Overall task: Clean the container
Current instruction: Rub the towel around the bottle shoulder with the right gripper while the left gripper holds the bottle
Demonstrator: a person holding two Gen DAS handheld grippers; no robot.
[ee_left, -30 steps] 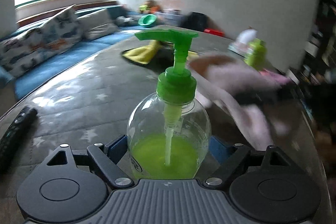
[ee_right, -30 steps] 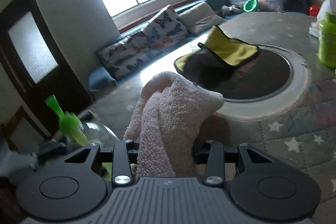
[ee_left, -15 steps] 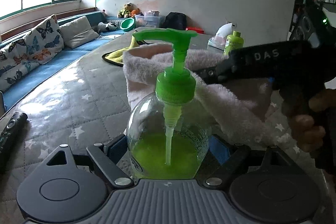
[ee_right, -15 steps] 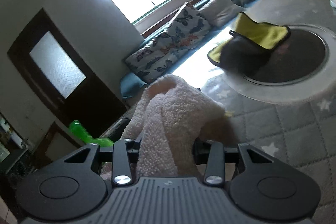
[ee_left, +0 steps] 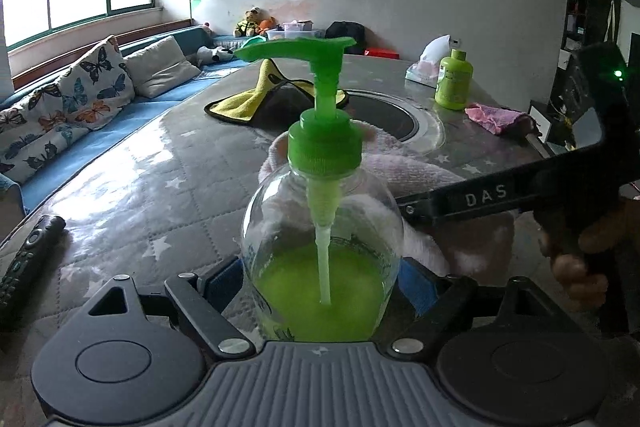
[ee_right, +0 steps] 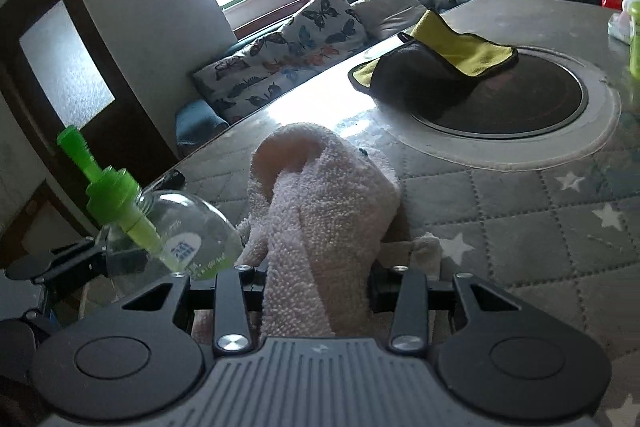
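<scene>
A clear pump bottle (ee_left: 320, 251) with a green pump head and green liquid stands upright between my left gripper's (ee_left: 320, 283) blue pads, which are shut on its lower body. A pink fluffy towel (ee_left: 408, 175) presses against the bottle's far right side. My right gripper (ee_right: 316, 291) is shut on this towel (ee_right: 320, 211); its black body comes in from the right in the left wrist view, held by a hand (ee_left: 580, 267). In the right wrist view the bottle (ee_right: 176, 227) leans at the left, touching the towel.
On the grey quilted, star-patterned table are a yellow and black cloth (ee_left: 260, 99), a round dark inset (ee_left: 384, 115), a small green bottle (ee_left: 454, 83), a pink rag (ee_left: 496, 117) and a remote (ee_left: 24, 263) at the left edge. A sofa with cushions runs along the left.
The right gripper has brought the towel in from the right, then lowered it from the pump collar's height to the bottle's body. The left gripper keeps holding the bottle.
</scene>
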